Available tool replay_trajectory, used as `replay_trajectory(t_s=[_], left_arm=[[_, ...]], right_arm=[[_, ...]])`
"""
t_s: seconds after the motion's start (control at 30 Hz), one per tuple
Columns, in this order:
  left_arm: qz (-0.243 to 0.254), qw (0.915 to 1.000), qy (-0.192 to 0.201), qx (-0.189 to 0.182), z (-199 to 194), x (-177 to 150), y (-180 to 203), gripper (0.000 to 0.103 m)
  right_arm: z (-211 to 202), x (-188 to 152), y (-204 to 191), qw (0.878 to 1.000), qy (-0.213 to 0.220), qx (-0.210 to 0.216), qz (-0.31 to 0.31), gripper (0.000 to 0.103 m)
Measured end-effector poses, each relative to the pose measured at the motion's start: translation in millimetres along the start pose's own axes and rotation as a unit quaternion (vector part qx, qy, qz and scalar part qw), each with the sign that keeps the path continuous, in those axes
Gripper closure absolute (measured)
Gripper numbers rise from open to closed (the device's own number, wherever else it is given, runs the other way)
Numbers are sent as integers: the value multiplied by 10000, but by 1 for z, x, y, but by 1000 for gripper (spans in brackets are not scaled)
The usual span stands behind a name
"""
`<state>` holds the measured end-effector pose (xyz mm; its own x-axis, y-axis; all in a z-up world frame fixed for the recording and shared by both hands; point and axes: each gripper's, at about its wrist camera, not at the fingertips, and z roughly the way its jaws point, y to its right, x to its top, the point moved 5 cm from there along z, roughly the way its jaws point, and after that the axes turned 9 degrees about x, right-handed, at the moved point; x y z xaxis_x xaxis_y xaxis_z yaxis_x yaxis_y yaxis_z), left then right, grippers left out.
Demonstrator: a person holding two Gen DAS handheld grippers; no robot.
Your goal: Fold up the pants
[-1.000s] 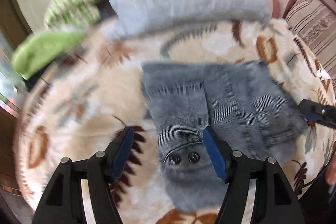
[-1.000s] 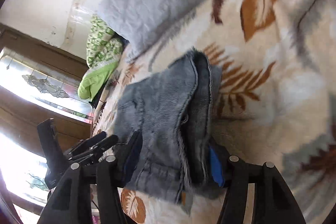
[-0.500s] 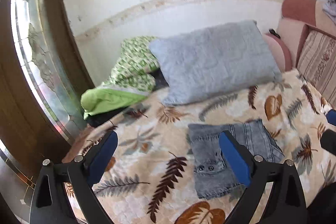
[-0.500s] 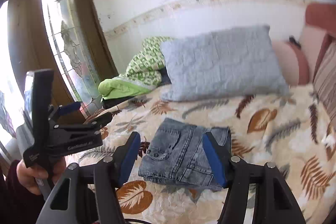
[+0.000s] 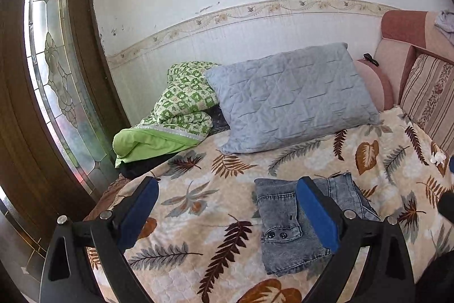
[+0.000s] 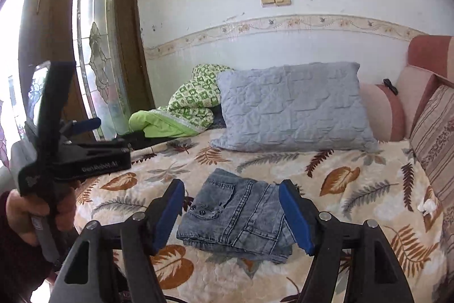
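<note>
Two grippers are in view, and both of yours stand with fingers spread wide and nothing between the pads. Your left gripper [image 5: 227,213] hangs above the near part of the bed; its right blue pad [image 5: 317,213] overlaps the jeans in the left wrist view but sits clear above them. Your right gripper [image 6: 231,213] is likewise raised, with the jeans framed between its two fingers and not touched.

The folded grey denim jeans [image 6: 237,215] lie flat on the leaf-patterned bedspread [image 6: 354,189] as a compact rectangular stack, a flap pocket with two dark snaps facing up. From the left wrist view the same jeans [image 5: 286,220] lie right of centre, near the front edge of the bed.

Behind the jeans, well apart, a quilted grey-blue pillow [image 5: 289,95] leans toward the wall. A green checked quilt [image 5: 176,110] is bundled just beside it, next to the stained-glass door [image 5: 56,81]. A striped cushion [image 6: 434,132] stands at the bed's right side.

In the right wrist view, your left hand [image 6: 31,215] grips the black handle of the left gripper at the frame's left edge.
</note>
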<state>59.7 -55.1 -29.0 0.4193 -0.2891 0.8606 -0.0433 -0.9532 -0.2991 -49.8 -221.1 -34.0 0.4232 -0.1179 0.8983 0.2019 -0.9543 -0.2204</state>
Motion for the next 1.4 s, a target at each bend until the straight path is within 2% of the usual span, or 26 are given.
replay_trajectory(t_s=[0.1,0.23,0.4,0.53,0.7,1.07,1.4], left_arm=[[28,10000,-52,-7,4,-3,3,5],[4,9999,-124,-8,10,-7,6,5],[-49,9999,-154,32,16,-15,4,5],[-142,9991,-407,52,29,-28,2,5],[-204,9979,-588,155,40,-40,-3,5],[-432,9976,-513,183,41,-36,-25,5],[-628,9968,-456,216,36,-35,-47,5]], right_arm=[[-14,13,-2,9993,251,-135,-223,30],[-12,11,5,9991,245,-268,-216,30],[9,-13,22,9992,-106,-378,11,30],[23,-32,32,9980,-402,-480,96,30],[32,-40,35,9971,-557,-481,167,30],[47,-31,16,9974,-638,-331,-31,30],[52,-20,-5,9970,-650,-361,-205,30]])
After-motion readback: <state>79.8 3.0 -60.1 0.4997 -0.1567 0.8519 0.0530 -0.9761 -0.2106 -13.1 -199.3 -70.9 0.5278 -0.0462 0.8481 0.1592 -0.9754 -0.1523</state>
